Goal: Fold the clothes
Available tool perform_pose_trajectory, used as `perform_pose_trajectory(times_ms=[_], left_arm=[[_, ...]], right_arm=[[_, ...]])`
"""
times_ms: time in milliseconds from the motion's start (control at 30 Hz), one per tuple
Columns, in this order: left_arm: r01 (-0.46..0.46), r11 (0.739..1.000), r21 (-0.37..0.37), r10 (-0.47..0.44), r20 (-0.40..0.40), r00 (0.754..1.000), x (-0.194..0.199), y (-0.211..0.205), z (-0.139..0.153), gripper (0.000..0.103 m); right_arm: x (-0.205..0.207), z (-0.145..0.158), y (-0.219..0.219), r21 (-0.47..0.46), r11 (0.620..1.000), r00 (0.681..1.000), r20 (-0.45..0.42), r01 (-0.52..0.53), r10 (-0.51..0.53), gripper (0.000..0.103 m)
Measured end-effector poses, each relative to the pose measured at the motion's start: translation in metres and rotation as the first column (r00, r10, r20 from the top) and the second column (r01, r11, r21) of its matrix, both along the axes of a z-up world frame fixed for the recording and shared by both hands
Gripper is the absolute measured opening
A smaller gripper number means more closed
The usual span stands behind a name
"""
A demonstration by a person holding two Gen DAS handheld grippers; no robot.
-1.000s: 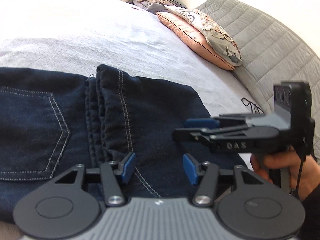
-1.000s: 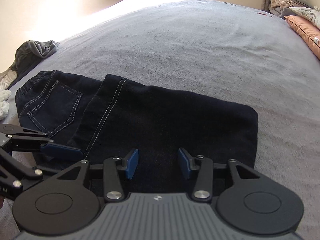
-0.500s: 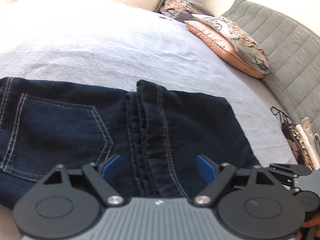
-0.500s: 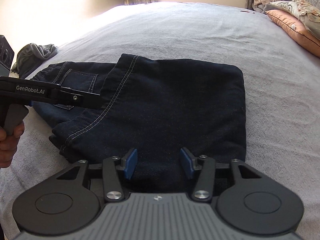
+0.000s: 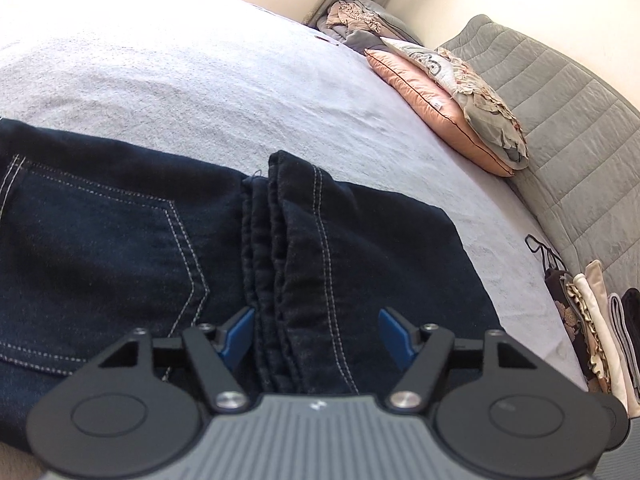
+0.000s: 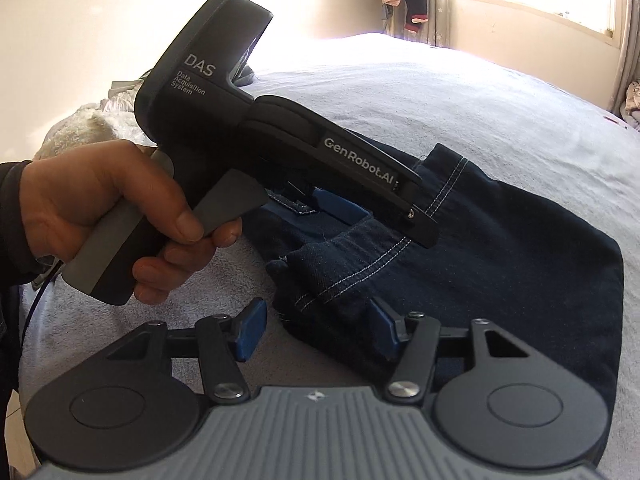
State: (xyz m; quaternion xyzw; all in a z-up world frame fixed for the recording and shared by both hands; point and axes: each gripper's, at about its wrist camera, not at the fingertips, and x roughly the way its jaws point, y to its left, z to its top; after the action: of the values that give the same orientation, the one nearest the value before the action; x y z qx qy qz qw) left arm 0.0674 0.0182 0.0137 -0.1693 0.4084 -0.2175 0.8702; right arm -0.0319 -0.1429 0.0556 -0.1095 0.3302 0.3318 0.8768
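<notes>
My left claw (image 5: 316, 334) straddles the jeans (image 5: 360, 248) hem stack dead ahead, jaws closing to pinch every layer; right claw (image 6: 318, 330) half-open, empty, over the near edge for the next fold.

right gripper (image 6: 316, 330) swung left off the jeans (image 6: 500, 248) panel to their near corner; left gripper (image 6: 416, 220) and its hand (image 6: 112, 208) now fill its view. left gripper jaws widened over the stacked hems (image 5: 280, 272), closing again, not clamped
</notes>
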Motion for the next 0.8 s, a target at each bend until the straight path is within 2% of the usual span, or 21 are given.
perform_pose_trajectory(times_ms=[67, 167, 300, 400, 500, 600, 700, 800], left_arm=[[-0.006, 1.000, 0.000, 0.006, 0.000, 1.000, 0.000, 0.002, 0.001, 0.054], [-0.010, 1.000, -0.009, 0.010, 0.006, 1.000, 0.000, 0.004, 0.001, 0.048], [-0.001, 1.000, 0.004, 0.001, 0.049, 0.999, 0.001, 0.000, 0.008, 0.046], [0.003, 1.000, 0.011, -0.003, 0.074, 0.997, 0.001, 0.000, 0.013, 0.046], [-0.014, 0.999, 0.049, 0.012, 0.029, 1.000, 0.004, 0.000, 0.005, 0.046], [-0.040, 0.999, 0.037, 0.040, 0.018, 0.999, 0.003, 0.005, 0.007, 0.047], [-0.060, 0.996, 0.068, 0.055, 0.072, 0.996, -0.004, 0.006, 0.021, 0.051], [-0.041, 0.996, 0.082, 0.032, 0.114, 0.993, -0.013, 0.002, 0.033, 0.055]], right_arm=[[0.001, 0.000, 0.002, -0.007, 1.000, 1.000, 0.015, 0.009, -0.009, 0.044], [0.001, 0.003, 0.001, 0.052, 0.998, 0.999, 0.016, 0.047, -0.048, 0.032], [0.001, 0.010, -0.003, 0.139, 0.984, 0.993, 0.035, 0.107, -0.113, 0.028], [0.002, 0.005, 0.004, 0.136, 0.983, 0.992, 0.031, 0.120, -0.126, 0.028], [0.002, -0.008, 0.012, 0.096, 0.988, 0.992, 0.013, 0.122, -0.124, 0.029], [0.003, -0.008, 0.015, 0.076, 0.990, 0.993, 0.011, 0.117, -0.118, 0.029], [0.005, -0.007, 0.012, 0.085, 0.991, 0.994, -0.014, 0.107, -0.106, 0.035], [0.009, 0.009, 0.002, 0.116, 0.992, 0.998, -0.043, 0.056, -0.052, 0.043]])
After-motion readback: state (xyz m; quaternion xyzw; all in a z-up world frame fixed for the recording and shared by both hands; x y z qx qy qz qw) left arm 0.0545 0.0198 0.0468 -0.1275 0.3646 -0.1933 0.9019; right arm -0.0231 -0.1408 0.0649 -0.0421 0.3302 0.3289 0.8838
